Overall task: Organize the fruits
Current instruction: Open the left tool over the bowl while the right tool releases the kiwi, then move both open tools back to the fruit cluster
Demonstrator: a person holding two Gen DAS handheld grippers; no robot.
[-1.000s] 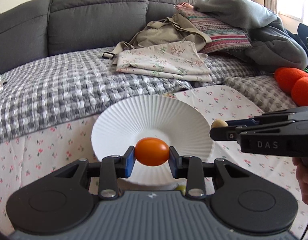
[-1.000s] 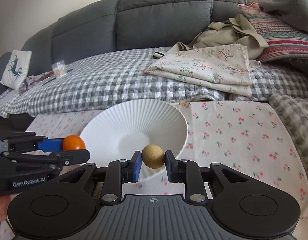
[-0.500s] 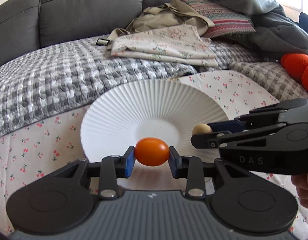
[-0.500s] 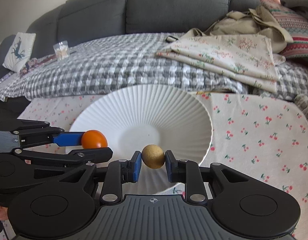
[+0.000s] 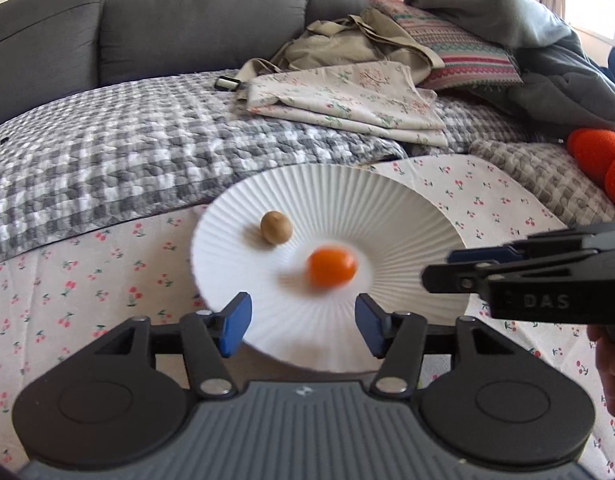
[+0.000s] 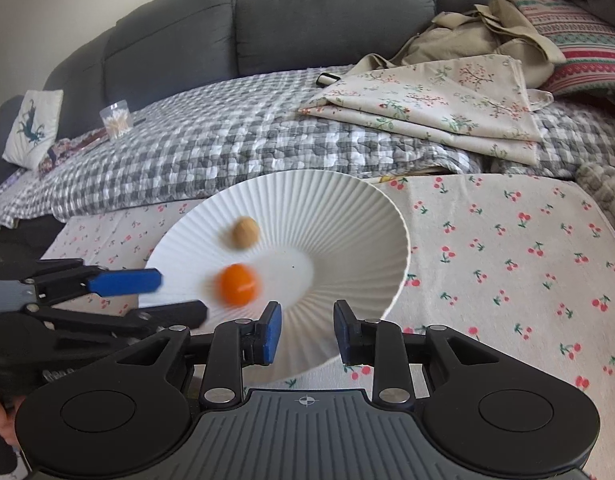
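A white ribbed plate rests on the cherry-print cloth. In it lie a small orange fruit, motion-blurred, and a tan round fruit farther back. My left gripper hangs over the plate's near rim, its jaws opening, with nothing between the blue pads. My right gripper is over the near rim too, its jaws opening and empty. Each gripper shows in the other's view: the right one at the right, the left one at the left.
A grey checked blanket and a folded floral cloth lie behind the plate, before a grey sofa. Orange plush balls sit far right. A cup of sticks and a small cushion stand at the left.
Both grippers let go: the orange fruit dropped from the left jaws and the tan fruit from the right jaws into the plate. Both jaws opened and the grippers sank slightly toward the plate.
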